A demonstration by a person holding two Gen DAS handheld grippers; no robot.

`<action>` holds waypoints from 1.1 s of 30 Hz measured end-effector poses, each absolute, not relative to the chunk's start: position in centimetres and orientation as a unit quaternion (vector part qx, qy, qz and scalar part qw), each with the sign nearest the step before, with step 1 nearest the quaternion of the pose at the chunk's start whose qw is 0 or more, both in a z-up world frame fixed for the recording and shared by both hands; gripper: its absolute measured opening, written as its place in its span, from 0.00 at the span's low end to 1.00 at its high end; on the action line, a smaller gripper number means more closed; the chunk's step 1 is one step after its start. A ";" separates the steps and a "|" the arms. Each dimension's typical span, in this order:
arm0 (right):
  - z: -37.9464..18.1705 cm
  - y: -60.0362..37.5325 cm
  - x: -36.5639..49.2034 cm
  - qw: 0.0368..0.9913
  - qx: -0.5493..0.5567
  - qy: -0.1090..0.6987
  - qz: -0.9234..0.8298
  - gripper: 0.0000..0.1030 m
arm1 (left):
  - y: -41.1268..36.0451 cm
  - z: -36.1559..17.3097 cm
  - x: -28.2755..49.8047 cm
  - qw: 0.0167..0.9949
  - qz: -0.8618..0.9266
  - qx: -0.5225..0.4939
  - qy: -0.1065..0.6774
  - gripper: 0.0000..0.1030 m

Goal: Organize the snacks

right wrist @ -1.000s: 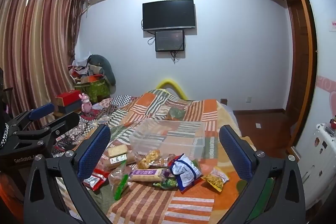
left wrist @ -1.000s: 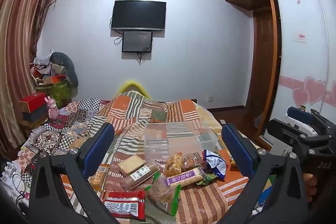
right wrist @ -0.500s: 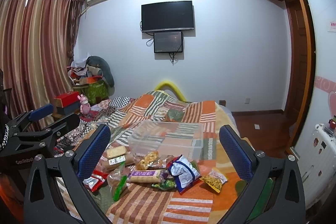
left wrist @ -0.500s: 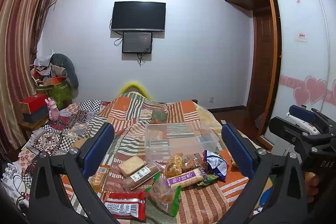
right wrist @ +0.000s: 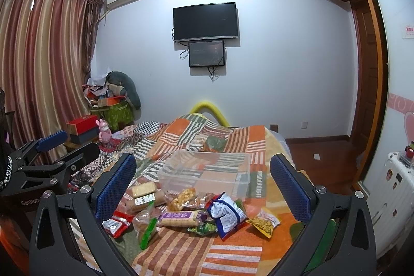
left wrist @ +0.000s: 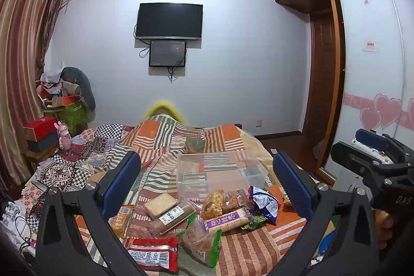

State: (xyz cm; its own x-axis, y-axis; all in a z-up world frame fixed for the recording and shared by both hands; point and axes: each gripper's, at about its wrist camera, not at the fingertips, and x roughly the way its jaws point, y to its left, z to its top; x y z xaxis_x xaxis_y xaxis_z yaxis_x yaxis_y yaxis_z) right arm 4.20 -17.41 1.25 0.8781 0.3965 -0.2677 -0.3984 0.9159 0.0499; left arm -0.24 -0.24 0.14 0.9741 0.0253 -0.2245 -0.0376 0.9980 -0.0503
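Note:
Several snack packets lie on a patchwork bed cover: a red packet (left wrist: 152,254), a purple cracker roll (left wrist: 227,219), a blue-white bag (left wrist: 264,202), a brown biscuit pack (left wrist: 172,216). Behind them stands an empty clear plastic box (left wrist: 220,173). My left gripper (left wrist: 207,188) hangs open above the near snacks, holding nothing. In the right wrist view the clear box (right wrist: 207,173), the blue-white bag (right wrist: 227,215) and a yellow snack pack (right wrist: 264,223) show. My right gripper (right wrist: 203,185) is open and holds nothing, well above the pile.
The bed (right wrist: 227,144) fills the middle. A cluttered side table with a red box (left wrist: 40,126) and pink toy (left wrist: 64,135) stands left by the curtains. A wardrobe (left wrist: 375,69) and a white suitcase (right wrist: 396,198) are on the right. A TV (left wrist: 169,21) hangs on the far wall.
Both views have drifted only slightly; the snacks and the box lie where they were. Both grippers have stayed open.

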 end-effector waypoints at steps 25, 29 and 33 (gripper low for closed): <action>1.2 -17.5 4.2 0.970 0.000 0.135 0.203 1.00 | -0.7 0.0 0.0 0.993 0.015 -0.027 0.113 1.00; 1.2 -17.4 4.2 0.970 -0.001 0.134 0.203 1.00 | -0.5 -0.1 0.1 0.993 0.016 -0.027 0.114 1.00; 1.1 -17.5 4.1 0.970 0.000 0.134 0.203 1.00 | -0.5 -0.1 0.1 0.993 0.016 -0.027 0.114 1.00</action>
